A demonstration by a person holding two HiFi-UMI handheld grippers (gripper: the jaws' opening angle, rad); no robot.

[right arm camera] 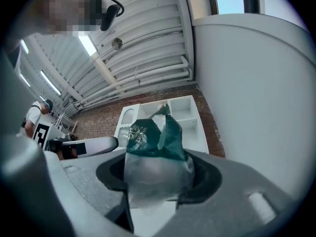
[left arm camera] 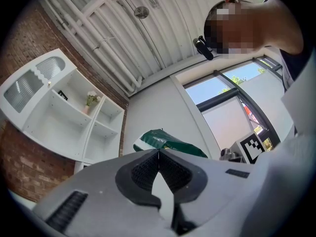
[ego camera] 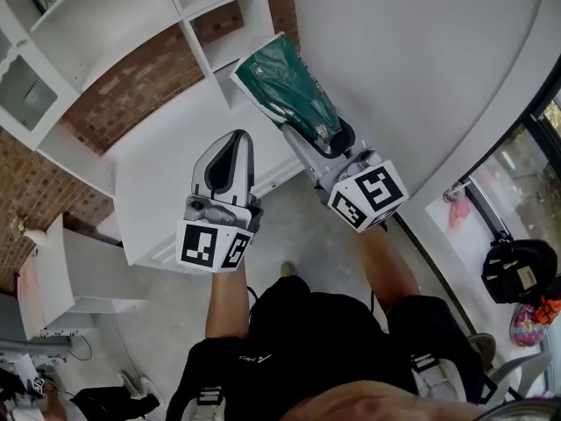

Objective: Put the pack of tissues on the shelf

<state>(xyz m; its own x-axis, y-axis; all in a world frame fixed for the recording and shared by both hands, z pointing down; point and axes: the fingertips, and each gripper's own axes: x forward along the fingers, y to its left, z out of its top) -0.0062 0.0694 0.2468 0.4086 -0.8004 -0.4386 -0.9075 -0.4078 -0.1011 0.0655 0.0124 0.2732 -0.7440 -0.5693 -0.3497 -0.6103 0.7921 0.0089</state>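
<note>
— Right claw [right arm camera: 157, 179]?
— Clenched on pack of tissues [right arm camera: 154, 141], sticking out past the tips, held up before shelf [ego camera: 131, 33], not on it.
— Left claw [left arm camera: 159, 154]?
— Closed tight, empty, just beside.

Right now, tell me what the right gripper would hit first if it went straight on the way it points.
The right gripper, clamped on the pack of tissues, points at the white shelf. The pack's front end would probably reach an open compartment first; depth is unclear.
</note>
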